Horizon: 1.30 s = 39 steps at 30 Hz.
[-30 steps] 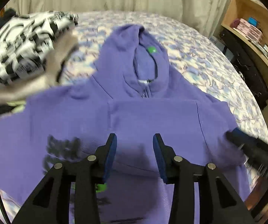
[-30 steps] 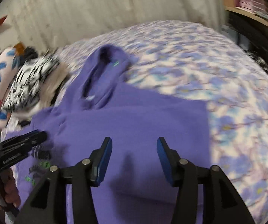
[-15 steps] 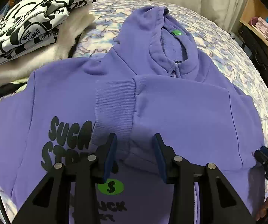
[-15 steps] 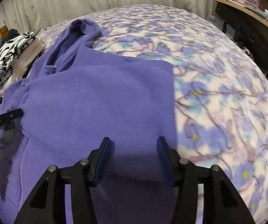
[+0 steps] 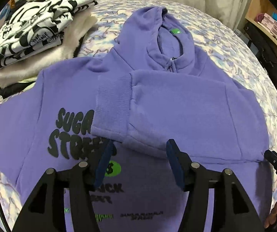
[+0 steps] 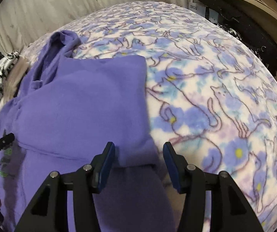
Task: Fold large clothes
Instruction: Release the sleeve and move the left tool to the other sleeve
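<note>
The pile of folded clothes (image 5: 36,29) sits at the far left of the bed (image 5: 225,44), just beside the left shoulder of the purple hoodie (image 5: 186,116); a wide sweep of the left sleeve could drag into that pile and topple it. The hoodie lies face up on the bed, hood (image 5: 157,29) away from me, with the right sleeve already folded across the chest so that its ribbed cuff (image 5: 111,104) overlaps the black lettering (image 5: 70,127). My left gripper (image 5: 137,164) is released and its jaws are opening, with nothing pinched between them; it hangs just above the lower edge of the folded sleeve. If I lower it carelessly, a finger could catch that edge and pull the cuff back off the chest, undoing the fold. My right gripper (image 6: 138,164) is likewise released, its jaws opening slightly, and it straddles the right edge of the hoodie where the cloth meets the blanket. Risk here: closing too deep would pinch the blanket (image 6: 215,96) together with the hoodie, and lifting would then drag the bedding. Taking only the top layer would let the lower layer slide, leaving a crooked side fold.
</note>
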### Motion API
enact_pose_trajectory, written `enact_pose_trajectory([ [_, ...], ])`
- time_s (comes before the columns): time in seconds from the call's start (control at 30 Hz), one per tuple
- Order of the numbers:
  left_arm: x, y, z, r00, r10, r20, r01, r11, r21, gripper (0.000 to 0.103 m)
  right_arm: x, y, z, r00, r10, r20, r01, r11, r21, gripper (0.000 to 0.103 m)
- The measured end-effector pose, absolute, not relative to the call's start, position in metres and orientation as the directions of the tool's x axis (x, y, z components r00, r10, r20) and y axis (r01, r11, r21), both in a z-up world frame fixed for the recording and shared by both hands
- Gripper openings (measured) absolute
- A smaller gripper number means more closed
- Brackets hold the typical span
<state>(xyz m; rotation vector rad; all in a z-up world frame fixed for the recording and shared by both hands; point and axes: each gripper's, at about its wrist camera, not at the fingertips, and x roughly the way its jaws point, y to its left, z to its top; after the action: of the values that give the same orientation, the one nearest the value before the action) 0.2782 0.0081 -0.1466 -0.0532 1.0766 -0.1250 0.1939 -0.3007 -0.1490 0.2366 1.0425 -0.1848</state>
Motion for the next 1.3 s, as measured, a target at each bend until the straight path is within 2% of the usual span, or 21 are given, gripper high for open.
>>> enact_pose_trajectory([
  [0.13,0.261,0.006,-0.13,0.493,-0.135,-0.859,0.099,0.99,-0.099,0.058,0.184,-0.294,-0.141,0.5,-0.03,-0.865,0.265,0.957,0.12,0.052],
  [0.2,0.252,0.005,-0.123,0.502,-0.143,-0.853,0.107,0.989,-0.103,0.068,0.176,-0.29,-0.138,0.503,-0.013,-0.864,0.26,0.956,0.137,0.052],
  [0.27,0.24,0.006,-0.115,0.514,-0.162,-0.842,0.112,0.986,-0.122,0.074,0.167,-0.285,-0.134,0.509,0.004,-0.861,0.252,0.955,0.153,0.052],
  [0.57,0.178,0.011,-0.079,0.559,-0.213,-0.802,0.144,0.977,-0.158,0.089,0.129,-0.26,-0.115,0.53,0.048,-0.847,0.204,0.962,0.182,0.052],
  [1.1,0.093,0.028,-0.065,0.543,-0.225,-0.809,0.154,0.974,-0.167,0.089,0.063,-0.213,-0.103,0.516,0.09,-0.852,0.119,0.977,0.175,0.052],
  [1.3,0.061,0.063,-0.062,0.569,-0.215,-0.793,0.085,0.975,-0.204,0.089,0.046,-0.189,-0.095,0.522,0.092,-0.848,0.068,0.987,0.148,0.052],
])
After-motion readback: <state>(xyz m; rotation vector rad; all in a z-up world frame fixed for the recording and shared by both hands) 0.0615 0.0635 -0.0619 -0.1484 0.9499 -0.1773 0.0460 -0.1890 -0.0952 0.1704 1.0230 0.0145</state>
